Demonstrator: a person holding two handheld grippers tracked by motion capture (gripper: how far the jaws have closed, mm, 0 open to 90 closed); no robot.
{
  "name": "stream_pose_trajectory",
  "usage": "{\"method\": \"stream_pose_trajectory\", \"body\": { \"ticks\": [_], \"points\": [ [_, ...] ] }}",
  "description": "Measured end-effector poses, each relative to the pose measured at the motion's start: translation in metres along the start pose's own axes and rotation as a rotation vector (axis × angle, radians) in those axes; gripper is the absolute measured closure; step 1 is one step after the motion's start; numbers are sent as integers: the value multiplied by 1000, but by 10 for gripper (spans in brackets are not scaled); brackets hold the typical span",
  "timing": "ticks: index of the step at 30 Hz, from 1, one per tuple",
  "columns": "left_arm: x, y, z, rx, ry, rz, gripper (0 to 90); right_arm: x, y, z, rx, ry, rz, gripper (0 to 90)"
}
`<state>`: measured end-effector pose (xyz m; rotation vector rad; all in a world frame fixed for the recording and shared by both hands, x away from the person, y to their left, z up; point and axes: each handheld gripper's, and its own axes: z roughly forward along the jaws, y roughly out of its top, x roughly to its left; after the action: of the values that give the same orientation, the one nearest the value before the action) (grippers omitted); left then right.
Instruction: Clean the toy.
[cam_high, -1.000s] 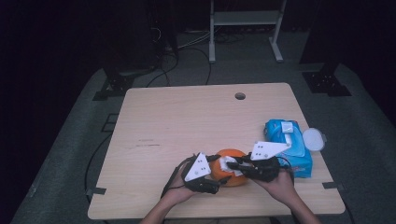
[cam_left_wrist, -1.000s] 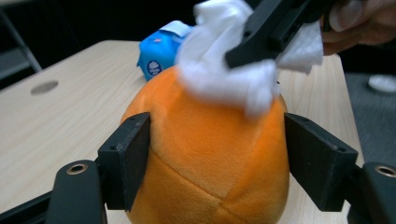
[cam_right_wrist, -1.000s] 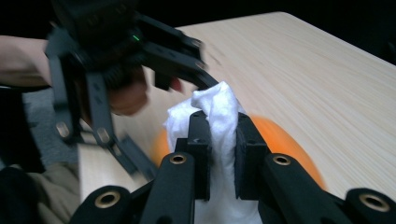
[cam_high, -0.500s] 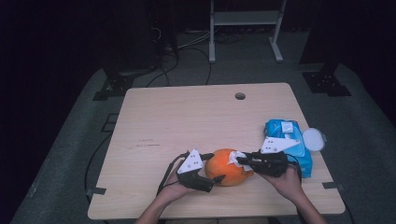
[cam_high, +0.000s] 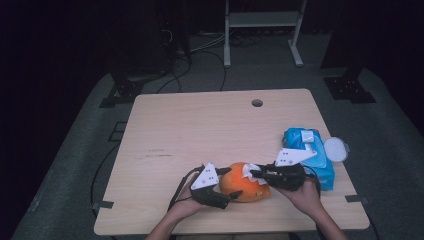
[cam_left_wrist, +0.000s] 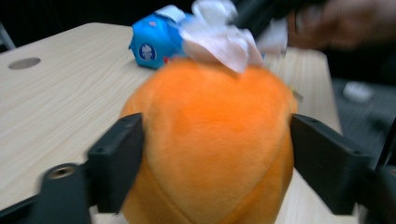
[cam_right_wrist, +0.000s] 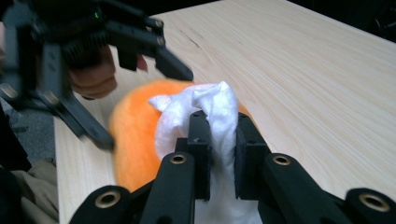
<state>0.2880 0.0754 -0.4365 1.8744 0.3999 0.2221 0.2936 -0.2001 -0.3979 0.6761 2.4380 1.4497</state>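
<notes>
We're holding the right gripper clamped tight on a white wipe, jaws pinching a bunched fold of it, and we're pressing that wipe against the top of the orange plush. In the high view the right gripper is coming in from the right side of the plush, with the wipe sitting on the upper right of it.

Our left gripper is straddling the plush from the other side, one jaw on each flank. The jaws have just been opening wider and then easing back in a bit; they're sitting right at the fur, but we can't tell if they're actually squeezing it. In the high view the left gripper is reaching in from the plush's left.

The plush is lying on the table near the front edge, between our two hands. Just to its right is a blue wipes pack, touching or nearly touching the right hand, and a white round lid is lying right beside the pack at the table's right edge.
</notes>
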Motion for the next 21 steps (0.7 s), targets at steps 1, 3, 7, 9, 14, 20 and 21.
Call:
{"method": "stream_pose_trajectory", "body": {
  "ticks": [1,3,7,9,14,20,21],
  "points": [
    [3,2,1,-7,13,-45,119,-1,-1,0,2,-2,0,788],
    [7,3,5,10,26,-75,58,0,-1,1,3,-6,-9,788],
    [4,-1,9,34,7,-80,154,4,3,4,10,-4,-28,788],
    [-3,2,7,23,45,12,266,8,7,6,-3,3,-31,788],
    [-24,11,13,13,128,245,326,25,24,10,-50,50,-74,788],
    [-16,2,8,29,118,274,324,13,12,8,-15,18,-56,789],
    [-13,1,7,29,99,238,307,7,8,5,-14,6,-35,789]
  ]
}}
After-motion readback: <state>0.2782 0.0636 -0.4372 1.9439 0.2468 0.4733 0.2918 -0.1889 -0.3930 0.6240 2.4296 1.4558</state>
